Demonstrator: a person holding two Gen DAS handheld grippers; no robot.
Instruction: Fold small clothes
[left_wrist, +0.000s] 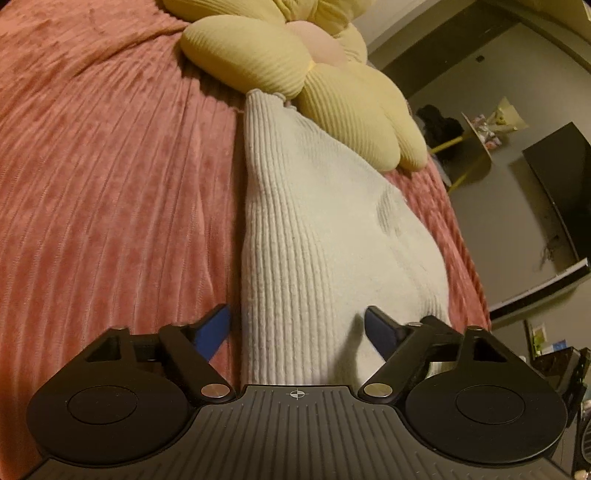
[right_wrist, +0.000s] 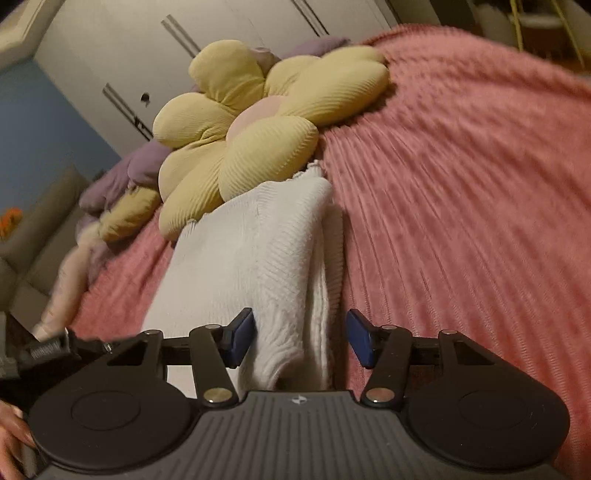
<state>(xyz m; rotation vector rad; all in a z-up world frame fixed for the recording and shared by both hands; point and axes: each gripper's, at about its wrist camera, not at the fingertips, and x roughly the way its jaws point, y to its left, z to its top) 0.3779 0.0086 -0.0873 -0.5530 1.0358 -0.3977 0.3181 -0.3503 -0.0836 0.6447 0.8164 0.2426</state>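
Observation:
A white ribbed knit garment (left_wrist: 314, 229) lies lengthwise on the pink bedspread (left_wrist: 110, 166), its far end touching a yellow flower cushion (left_wrist: 295, 74). My left gripper (left_wrist: 297, 328) is open, its blue-padded fingers straddling the garment's near left edge. In the right wrist view the same garment (right_wrist: 251, 251) shows folded over along its right side. My right gripper (right_wrist: 301, 338) is open, its fingers on either side of that doubled right edge at the near end.
The flower cushion (right_wrist: 251, 129) and purple and pale cushions (right_wrist: 122, 173) lie at the bed's far end. White wardrobe doors (right_wrist: 147, 55) stand behind. A dark screen (left_wrist: 557, 184) and a small table (left_wrist: 476, 147) stand beyond the bed's right edge.

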